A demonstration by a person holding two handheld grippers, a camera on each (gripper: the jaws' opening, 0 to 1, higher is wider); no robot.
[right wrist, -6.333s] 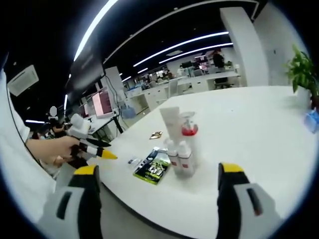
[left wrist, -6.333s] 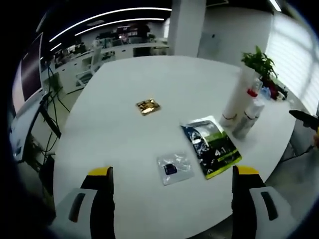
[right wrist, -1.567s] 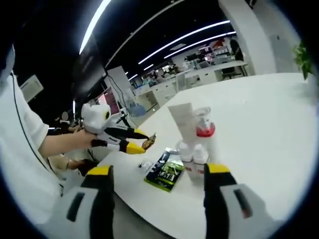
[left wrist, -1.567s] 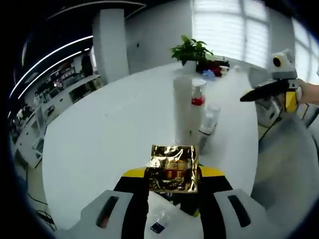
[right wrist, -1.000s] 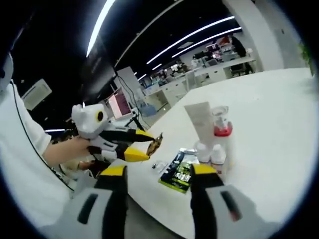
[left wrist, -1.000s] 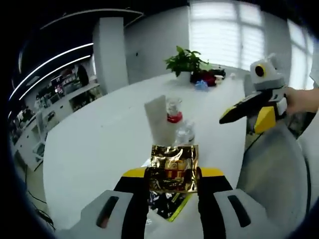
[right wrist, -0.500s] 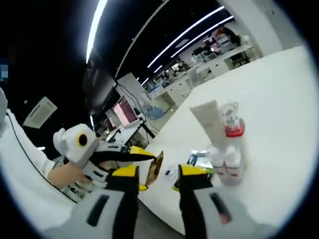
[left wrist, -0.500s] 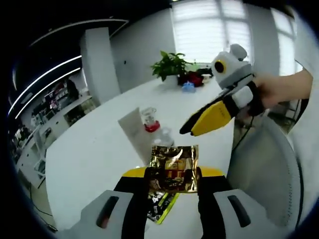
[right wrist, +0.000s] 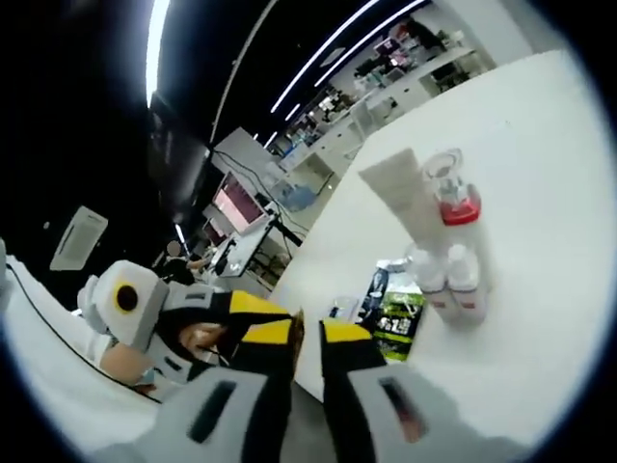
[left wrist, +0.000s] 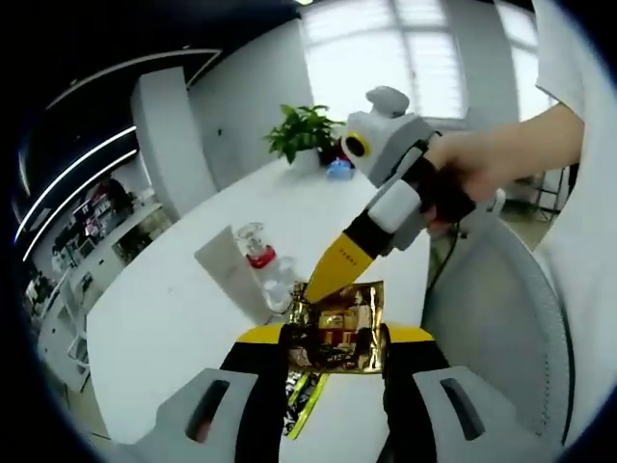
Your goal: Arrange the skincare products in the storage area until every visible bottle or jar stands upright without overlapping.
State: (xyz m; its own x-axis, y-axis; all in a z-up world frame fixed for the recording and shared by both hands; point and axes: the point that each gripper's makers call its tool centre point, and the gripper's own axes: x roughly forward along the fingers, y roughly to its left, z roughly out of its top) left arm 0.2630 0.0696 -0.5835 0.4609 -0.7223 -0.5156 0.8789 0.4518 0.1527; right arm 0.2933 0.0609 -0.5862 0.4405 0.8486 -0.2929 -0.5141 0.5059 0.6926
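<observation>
A gold sachet (left wrist: 335,328) is held up in the air, with my left gripper (left wrist: 335,340) shut on it. My right gripper (left wrist: 313,289) reaches in from the right and its yellow tips meet the sachet's upper left corner. In the right gripper view, my right gripper (right wrist: 307,333) has its jaws drawn close on the sachet, seen edge-on, beside the left gripper (right wrist: 275,323). On the white table (right wrist: 540,174) stand a white tube (right wrist: 400,193), a pump bottle (right wrist: 453,207) with a red collar and two small bottles (right wrist: 448,285), all upright and close together.
A green and black pouch (right wrist: 395,313) and a small clear packet (right wrist: 342,309) lie flat near the table's edge. A potted plant (left wrist: 304,130) stands at the far side. A grey chair (left wrist: 492,328) is on the right, and a person's hand (left wrist: 482,164) holds the right gripper.
My right gripper has come in to the sachet and its jaws have narrowed onto the corner. The left gripper keeps its hold; both views have swung.
</observation>
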